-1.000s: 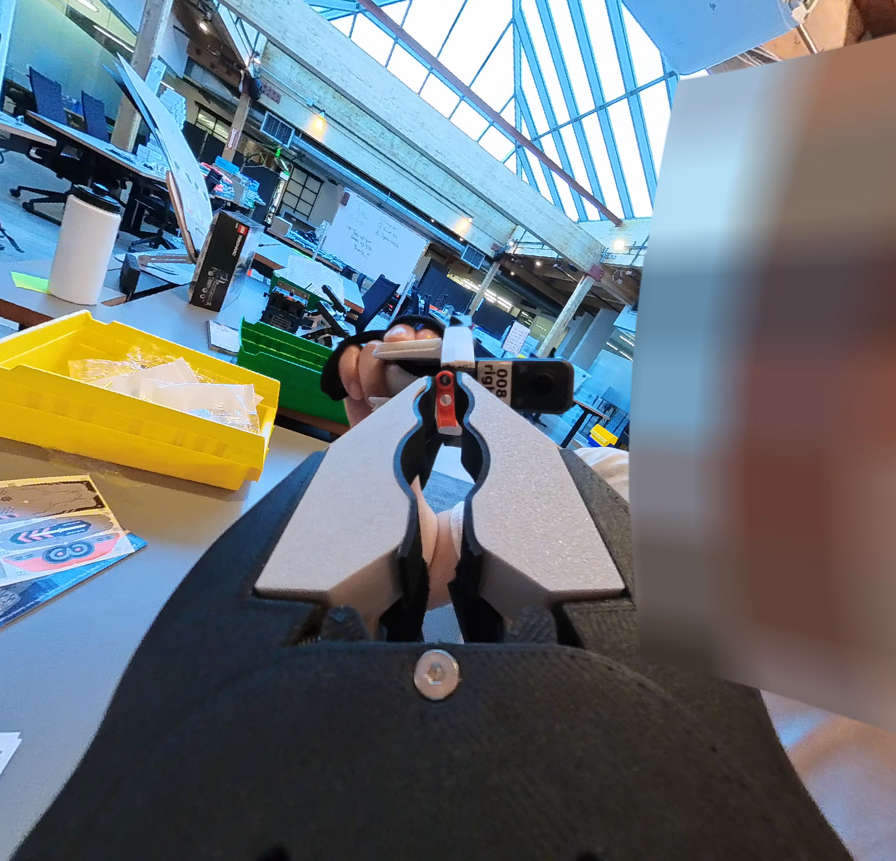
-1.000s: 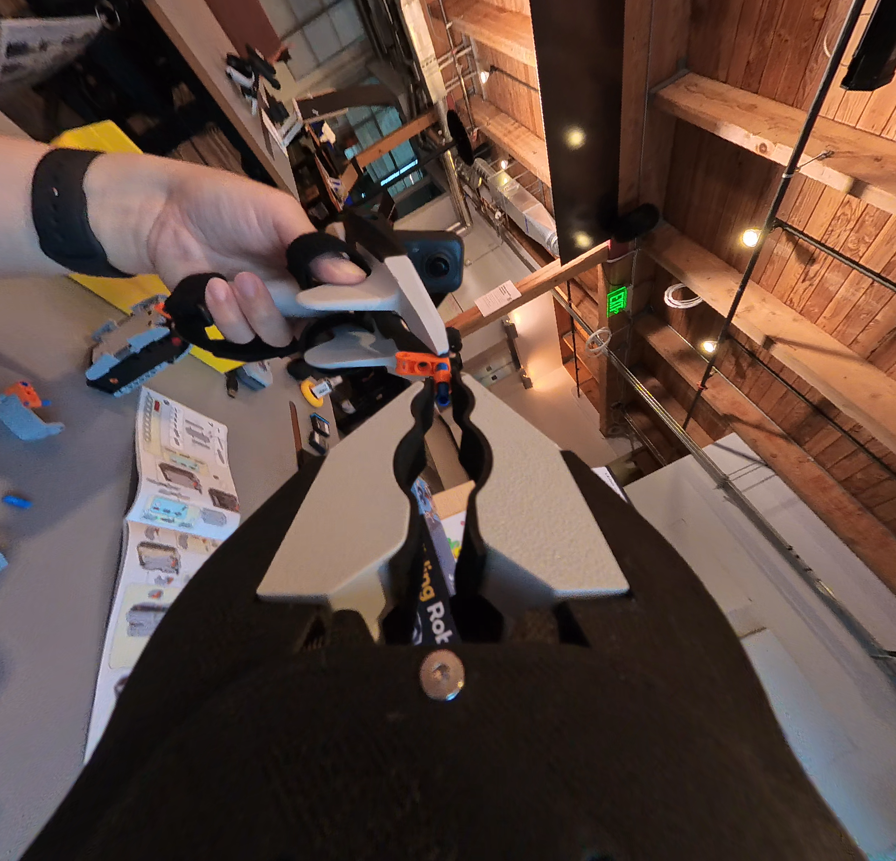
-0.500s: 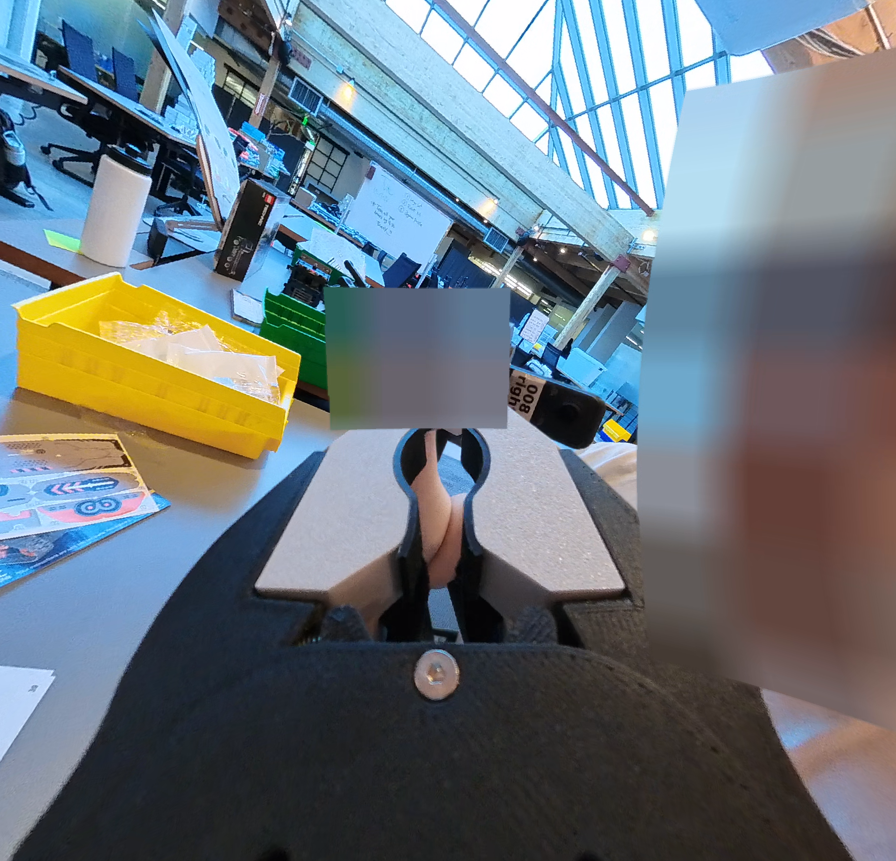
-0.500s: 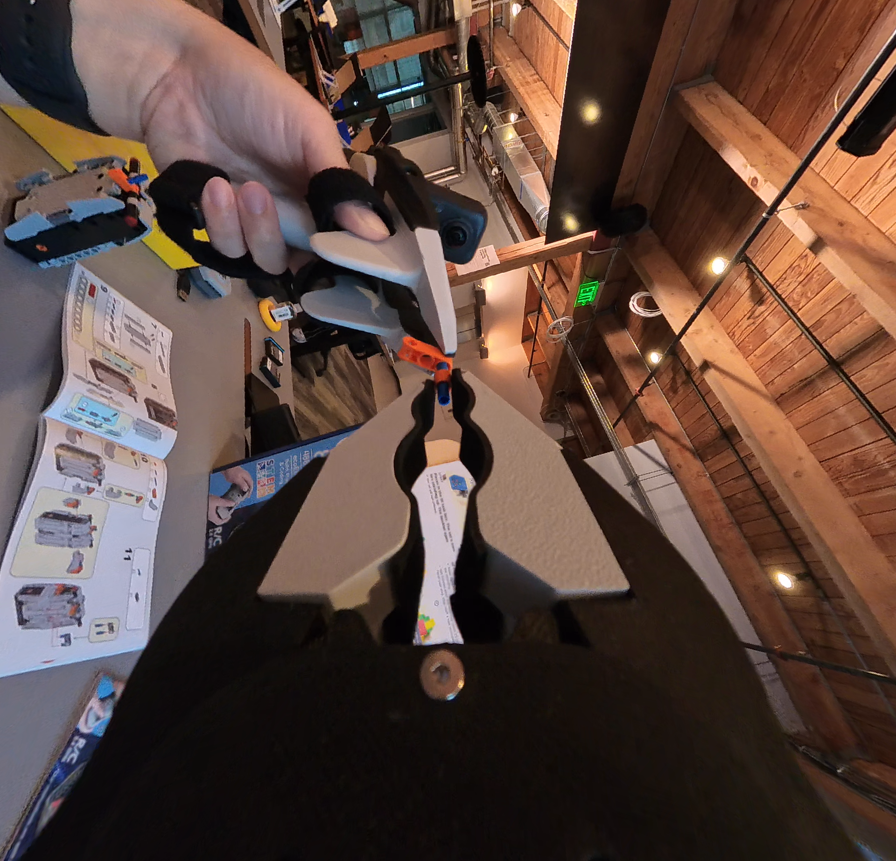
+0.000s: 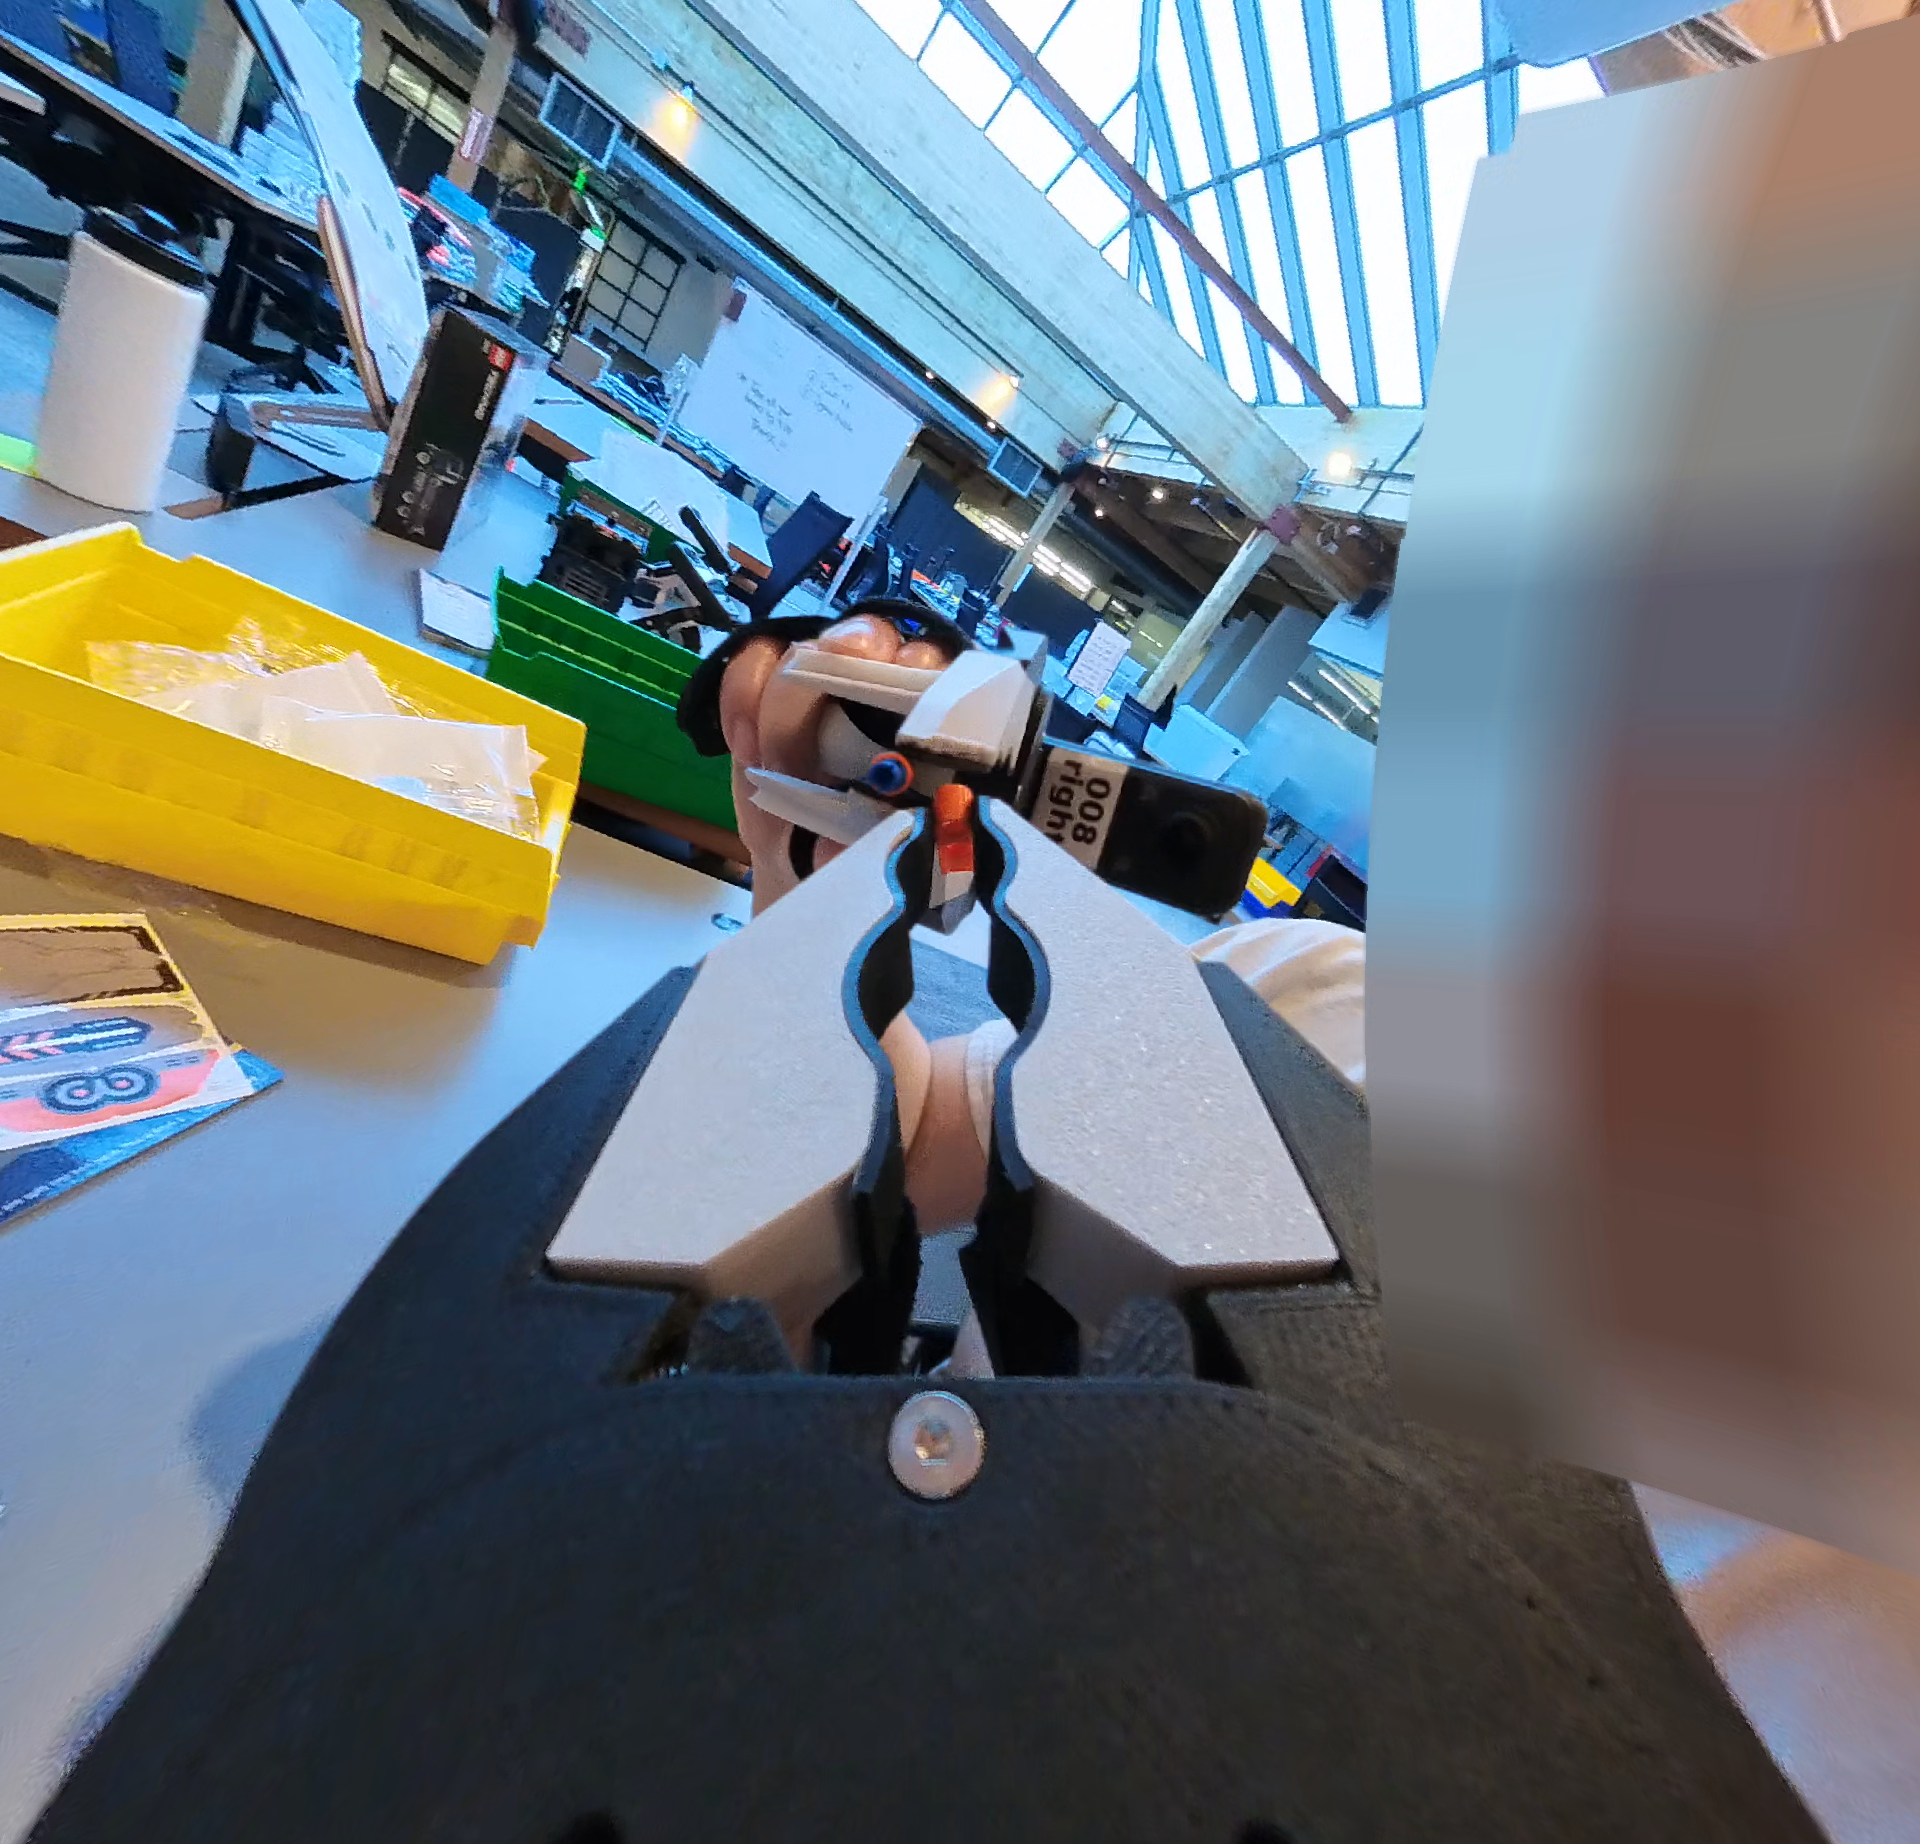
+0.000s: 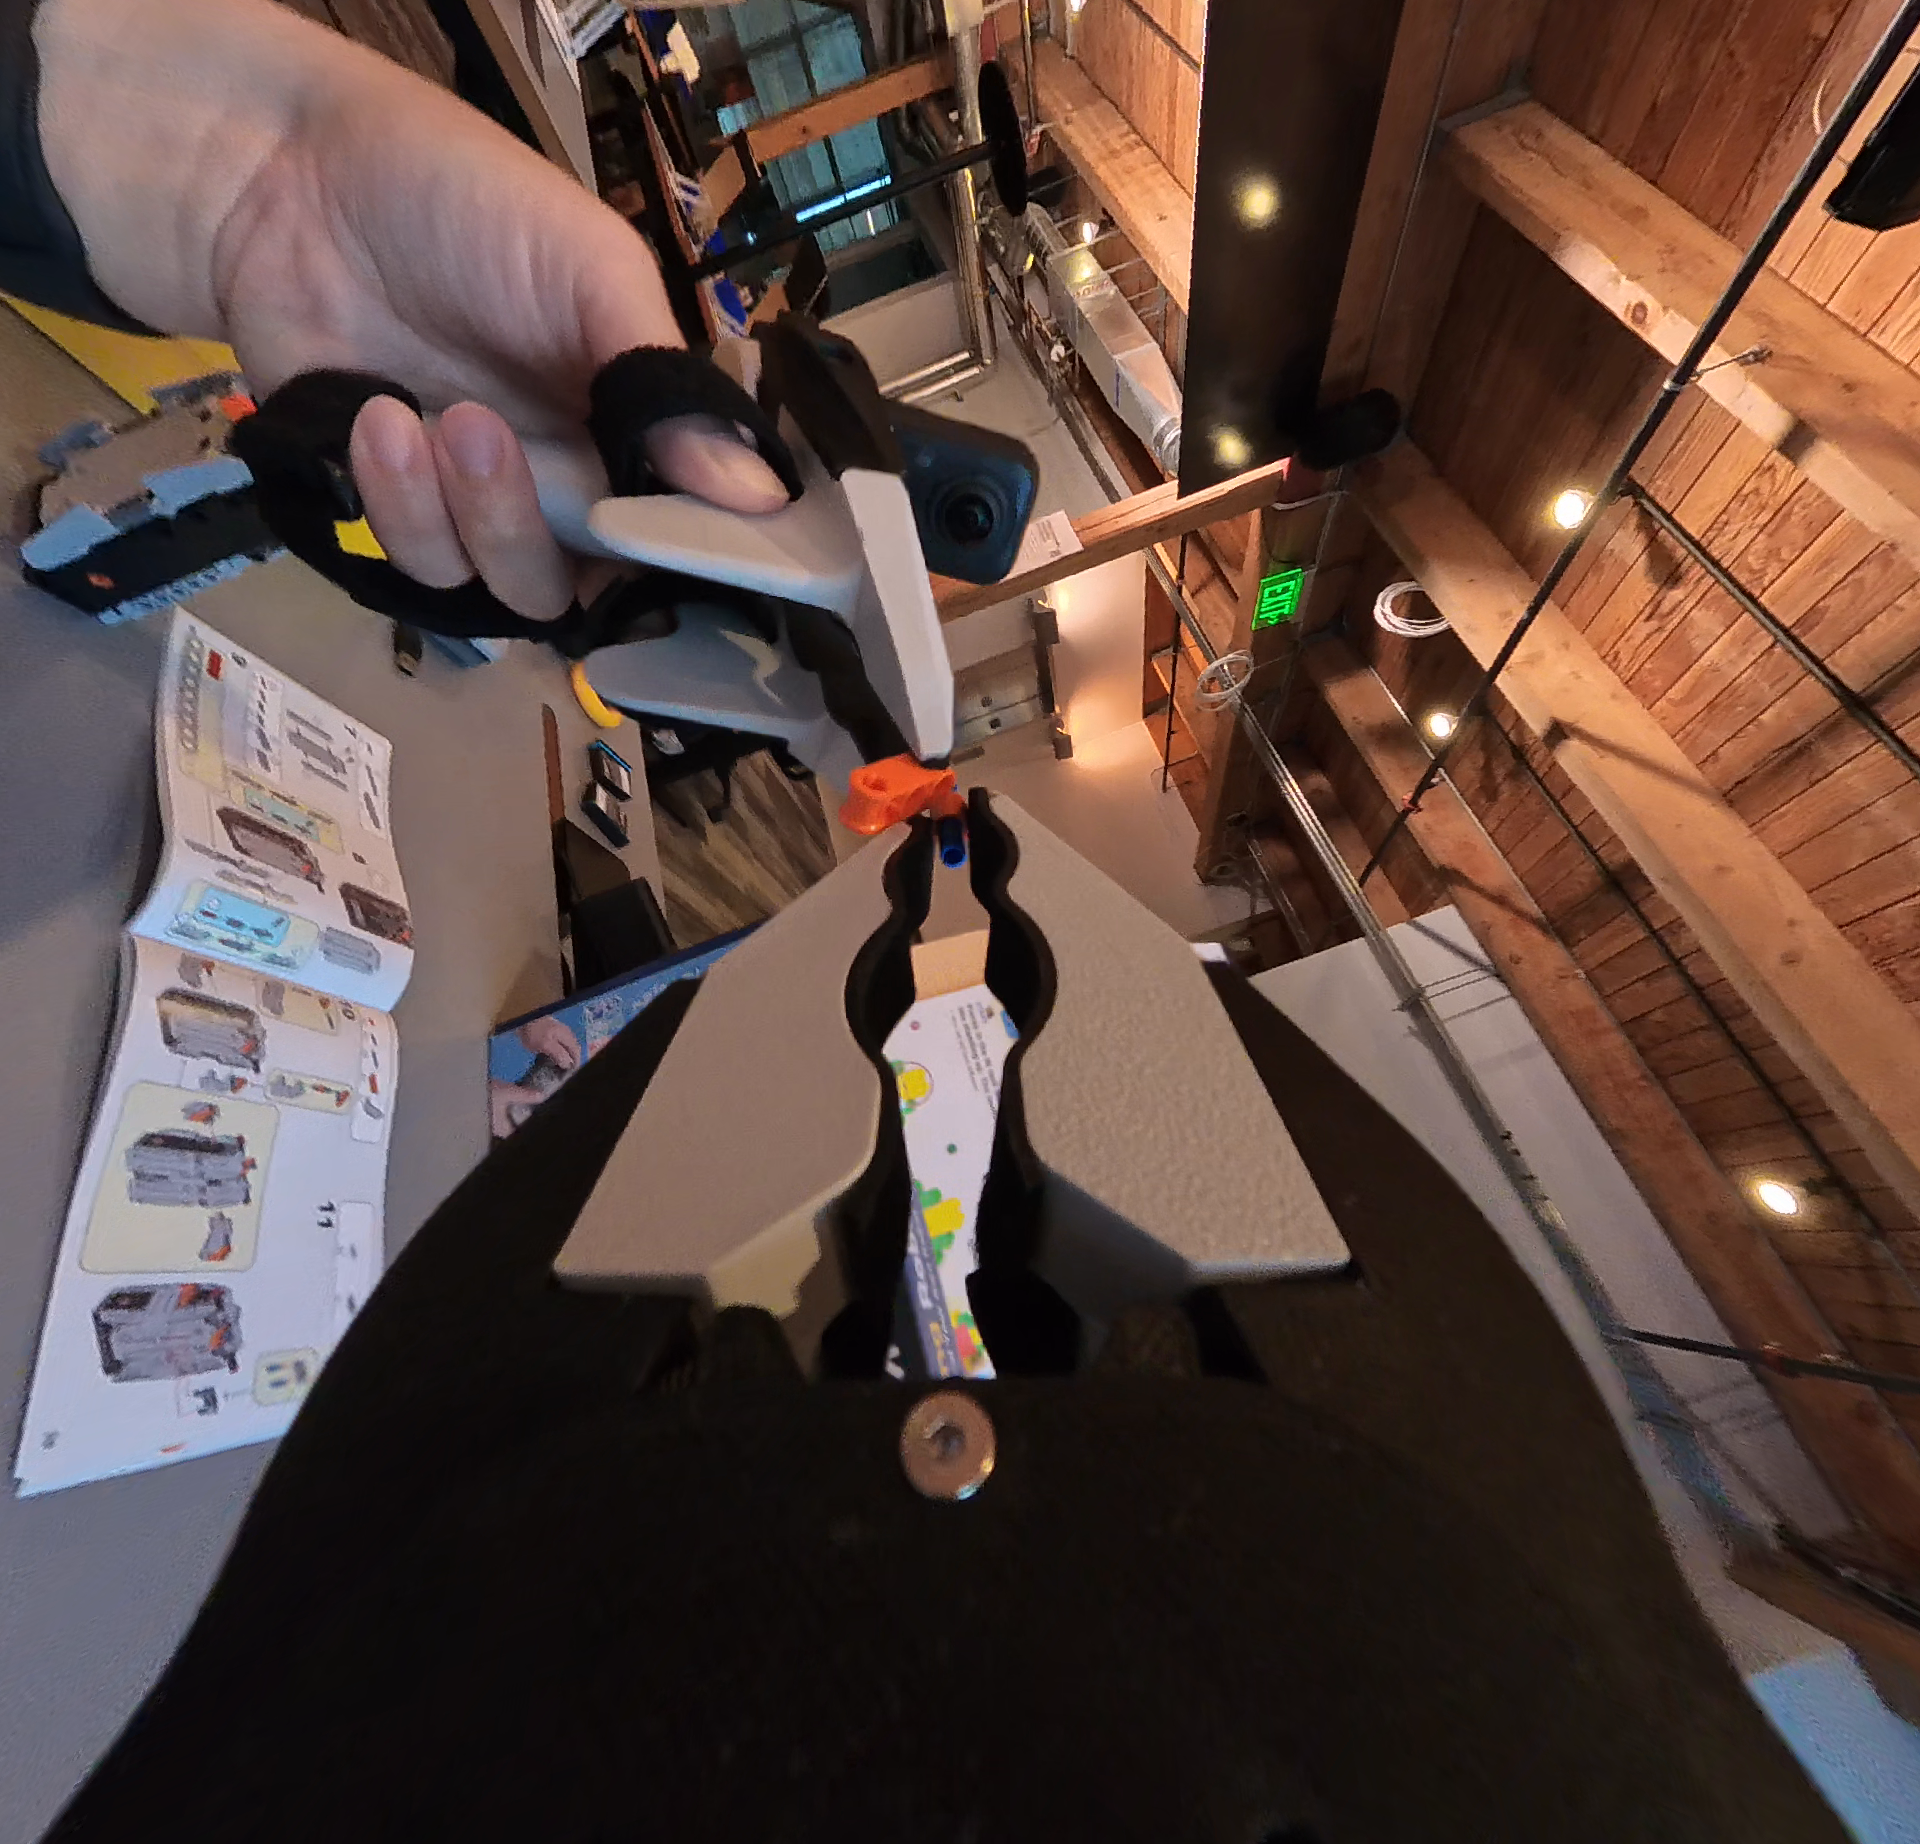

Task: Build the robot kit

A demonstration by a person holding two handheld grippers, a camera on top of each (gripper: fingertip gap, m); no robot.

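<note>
The blue pin (image 6: pixel 948 849) sits at the centre of the right wrist view, clamped in the tips of the right claw (image 6: pixel 951 818). Its long axis runs along the fingers and points up-frame, with its free end touching the orange connector (image 6: pixel 891 792). The connector lies crosswise to the pin, left to right in that view, gripped at its right end by the left claw (image 5: pixel 948 820), whose tips are closed on it. In the left wrist view the connector stands up-frame along the fingers. Both pieces are held in the air above the grey worktop (image 5: pixel 364 1119). Farther out are an open instruction booklet (image 6: pixel 239 963) at lower left, a partly built brick model (image 6: pixel 125 506) at upper left, and a yellow bin (image 5: pixel 260 807) holding clear bags.
</note>
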